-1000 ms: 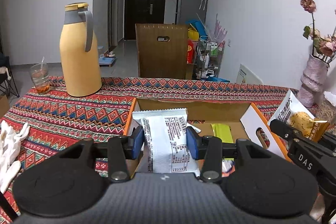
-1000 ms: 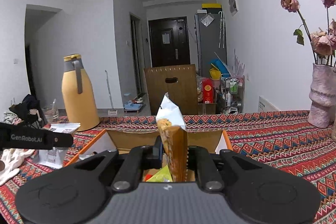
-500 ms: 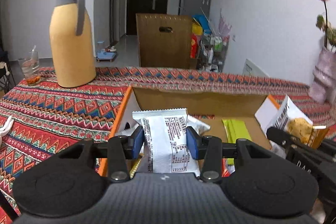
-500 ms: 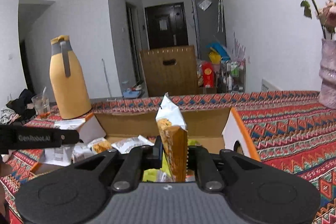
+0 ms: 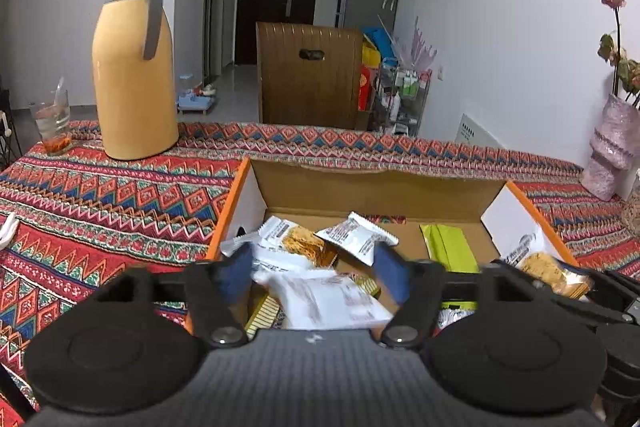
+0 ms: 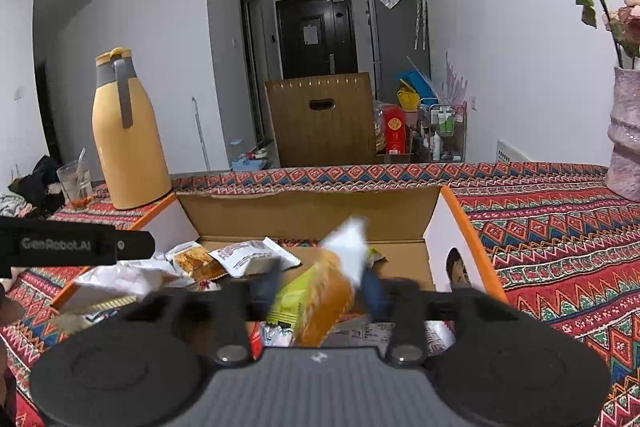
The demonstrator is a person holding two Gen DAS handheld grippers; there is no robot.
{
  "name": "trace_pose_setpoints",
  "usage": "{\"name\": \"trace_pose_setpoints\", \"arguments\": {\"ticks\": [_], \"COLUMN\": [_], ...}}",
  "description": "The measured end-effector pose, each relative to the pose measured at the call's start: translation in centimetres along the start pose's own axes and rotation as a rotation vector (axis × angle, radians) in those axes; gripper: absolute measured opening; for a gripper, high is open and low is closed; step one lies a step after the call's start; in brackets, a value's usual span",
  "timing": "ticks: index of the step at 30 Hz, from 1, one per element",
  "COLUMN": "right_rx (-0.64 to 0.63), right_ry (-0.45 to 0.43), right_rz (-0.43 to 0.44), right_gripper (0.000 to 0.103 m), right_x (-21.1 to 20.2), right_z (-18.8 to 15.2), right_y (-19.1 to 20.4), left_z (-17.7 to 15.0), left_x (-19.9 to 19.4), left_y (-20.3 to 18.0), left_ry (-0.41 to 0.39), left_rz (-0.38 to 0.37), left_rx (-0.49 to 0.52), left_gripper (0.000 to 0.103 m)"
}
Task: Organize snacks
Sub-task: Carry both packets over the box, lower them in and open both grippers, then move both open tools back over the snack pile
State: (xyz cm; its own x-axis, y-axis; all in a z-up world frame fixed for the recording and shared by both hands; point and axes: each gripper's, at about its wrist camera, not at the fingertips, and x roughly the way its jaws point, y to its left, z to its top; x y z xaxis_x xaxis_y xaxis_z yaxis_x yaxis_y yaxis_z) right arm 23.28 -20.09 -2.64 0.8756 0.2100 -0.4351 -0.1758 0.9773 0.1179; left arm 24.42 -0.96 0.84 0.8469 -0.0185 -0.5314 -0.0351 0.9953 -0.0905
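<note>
Your left gripper (image 5: pixel 314 263) sits low center of the left view, jaws opening. A white packet (image 5: pixel 332 297) w/ red print lies blurred between the blue pads (image 5: pixel 390 273), tilted flat, not pressed by either pad. Your right gripper (image 6: pixel 320 285) is low center of the right view, jaws opening too; an orange packet (image 6: pixel 324 301) w/ a white crimped top hangs blurred between the pads, leaning left, no pad squeezing it.

The box (image 5: pixel 376 187) is brown cardboard w/ orange rims and white side flaps, open at the top, mid-frame in both views. Inside: a noodle-print packet (image 5: pixel 298 243) and a small white packet (image 5: pixel 356 237) left of center, a green packet (image 5: pixel 448 247) right of center. Bare cardboard floor shows btwn the green one and the white ones, toward the back wall.

Edges: the box's left rim runs just beside your left finger; its right flap stands just right of your right finger. In the right view the left gripper's black arm crosses mid-left. A yellow jug (image 5: pixel 132 67) and a glass (image 5: pixel 52 121) stand upper left, well apart from the box. A vase (image 6: pixel 626 135) stands at the far right edge. The patterned cloth (image 6: pixel 552 227) right of the box lies bare.
</note>
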Motion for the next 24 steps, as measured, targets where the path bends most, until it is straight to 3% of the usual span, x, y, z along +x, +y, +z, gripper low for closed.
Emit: {"name": "trace_pose_setpoints", "arguments": {"ticks": [1,3,4,24], "right_rx": [0.003,0.011,0.019,0.030], "right_ry": [-0.011,-0.031,-0.035,-0.053], "right_rz": [-0.007,-0.019,-0.018,-0.020], "right_gripper": [0.083,0.100,0.103,0.103], "right_x": [-0.2,-0.7,-0.9,-2.1], "right_z": [0.0,0.0,0.1,0.6], "right_y": [-0.1,-0.2,-0.4,-0.3], "left_z": [0.1,0.1,0.2,0.7], "left_x": [-0.2,-0.6,-0.8,-2.1], "left_y": [0.0,0.2,0.3,0.3], "left_ry": [-0.012,-0.035,-0.046,-0.059], "left_rz": [0.007,0.020,0.025,0.029], "left_rx": [-0.004,-0.016,-0.030,-0.050], "left_gripper": [0.093,0.103,0.103,0.103]}}
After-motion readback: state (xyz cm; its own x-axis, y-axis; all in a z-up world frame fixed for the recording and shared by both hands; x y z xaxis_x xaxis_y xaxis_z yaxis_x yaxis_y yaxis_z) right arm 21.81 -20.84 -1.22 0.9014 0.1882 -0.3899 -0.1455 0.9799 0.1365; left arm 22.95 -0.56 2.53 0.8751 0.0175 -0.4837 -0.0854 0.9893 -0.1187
